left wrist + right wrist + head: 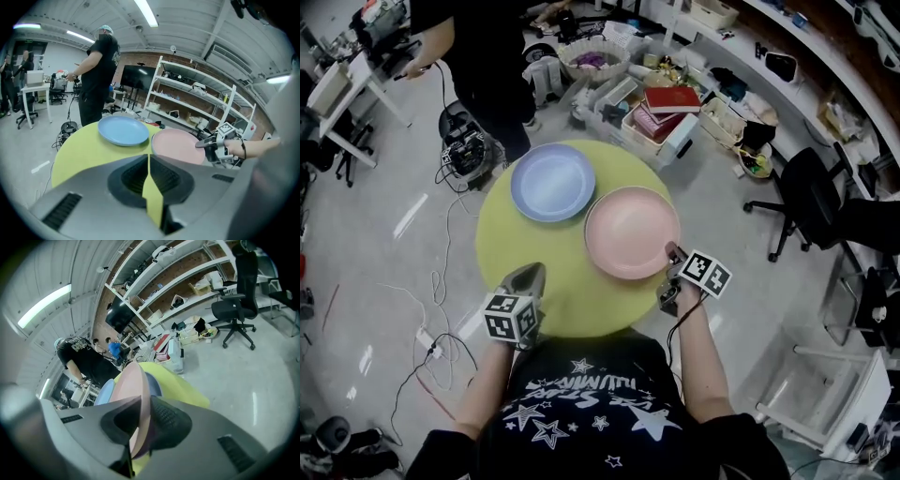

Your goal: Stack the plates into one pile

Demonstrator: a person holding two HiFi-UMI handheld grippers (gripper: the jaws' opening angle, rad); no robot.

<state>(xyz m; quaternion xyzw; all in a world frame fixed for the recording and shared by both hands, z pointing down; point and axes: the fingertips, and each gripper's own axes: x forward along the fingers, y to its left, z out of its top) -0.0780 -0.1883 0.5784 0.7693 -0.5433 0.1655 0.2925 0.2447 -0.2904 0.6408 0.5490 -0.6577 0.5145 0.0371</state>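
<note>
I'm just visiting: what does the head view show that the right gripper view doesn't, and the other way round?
Only the head view: both grippers at the near edge of the round yellow table, with the left gripper over bare tabletop and the right gripper at the pink plate. It also shows the two plates from above, side by side.
Only the right gripper view: the pink plate edge-on, its rim gripped between that gripper's jaws, and a ceiling light strip.
Both: the pink plate, the blue plate, the table and a standing person in black.
</note>
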